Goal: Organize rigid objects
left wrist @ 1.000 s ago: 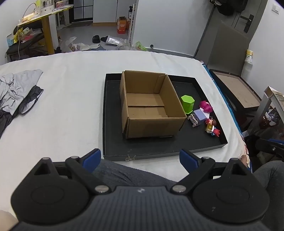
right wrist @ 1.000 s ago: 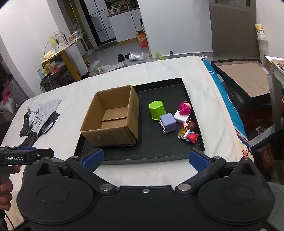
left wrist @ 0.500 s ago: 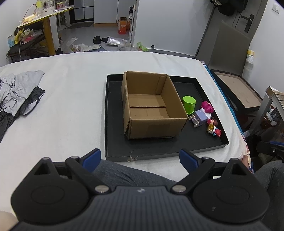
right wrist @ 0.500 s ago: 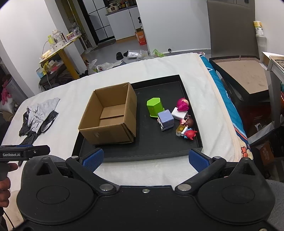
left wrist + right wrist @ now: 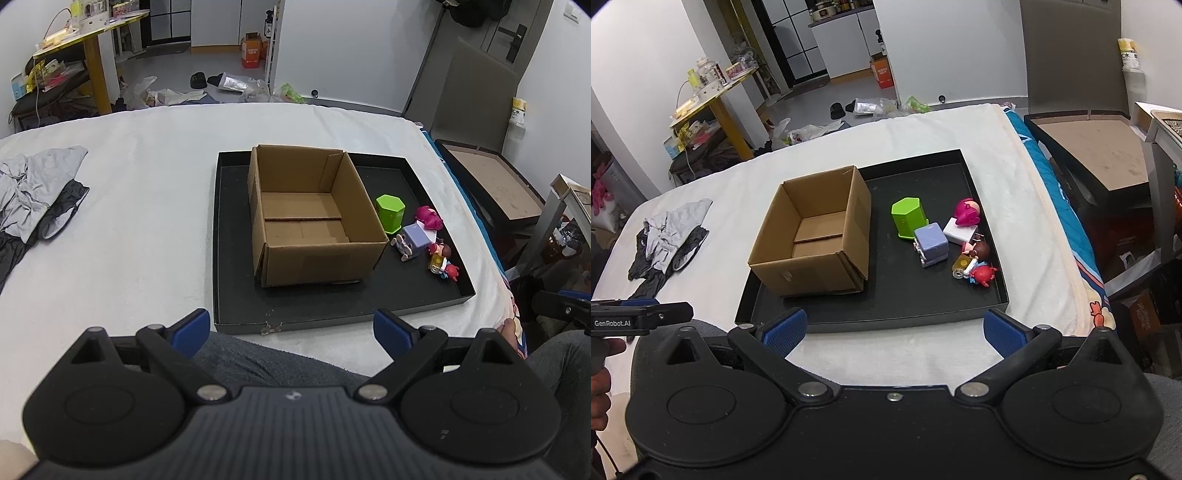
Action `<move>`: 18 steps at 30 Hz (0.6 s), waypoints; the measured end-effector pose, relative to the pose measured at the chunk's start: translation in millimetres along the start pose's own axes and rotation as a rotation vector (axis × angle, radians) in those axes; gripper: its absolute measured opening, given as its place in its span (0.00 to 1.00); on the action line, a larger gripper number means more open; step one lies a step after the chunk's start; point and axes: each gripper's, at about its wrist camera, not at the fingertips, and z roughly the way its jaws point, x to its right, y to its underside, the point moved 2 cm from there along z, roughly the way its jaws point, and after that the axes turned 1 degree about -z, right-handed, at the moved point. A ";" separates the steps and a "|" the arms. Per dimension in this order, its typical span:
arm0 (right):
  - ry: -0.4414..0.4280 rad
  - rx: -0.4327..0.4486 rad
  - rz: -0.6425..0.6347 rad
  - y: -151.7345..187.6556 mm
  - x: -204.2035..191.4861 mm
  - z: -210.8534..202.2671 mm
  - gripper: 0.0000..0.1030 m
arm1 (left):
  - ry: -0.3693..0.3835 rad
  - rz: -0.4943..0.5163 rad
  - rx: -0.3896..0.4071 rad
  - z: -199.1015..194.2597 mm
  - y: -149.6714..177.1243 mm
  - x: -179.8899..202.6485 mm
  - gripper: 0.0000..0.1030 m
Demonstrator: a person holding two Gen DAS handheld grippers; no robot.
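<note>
Cardboard box [image 5: 816, 236] (empty, ready for filling) sits ahead of both spread tongs, left [image 5: 291, 330] and right [image 5: 894, 330], toys [image 5: 938, 240] clustered ahead-right.

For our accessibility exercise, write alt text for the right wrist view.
An open, empty cardboard box sits in a black tray on a white-covered bed, with a green container, a purple cube toy and small figurines beside it. The open right gripper is near the tray's front edge.

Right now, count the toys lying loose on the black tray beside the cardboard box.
5 visible: green hexagonal block nearest the box, purple cube, pink figure on a white block, brown-haired doll, red figure. The cluster may hide more.
</note>
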 end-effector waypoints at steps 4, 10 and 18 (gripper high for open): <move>0.003 -0.006 -0.001 -0.4 1.7 0.7 1.00 | 0.000 0.000 -0.003 0.7 -0.3 0.9 0.92; 0.009 -0.013 0.000 0.1 4.3 3.1 1.00 | 0.005 0.002 -0.016 2.8 1.1 1.7 0.92; 0.017 -0.017 -0.009 1.7 4.1 3.0 1.00 | 0.002 0.004 -0.022 3.0 3.1 2.3 0.92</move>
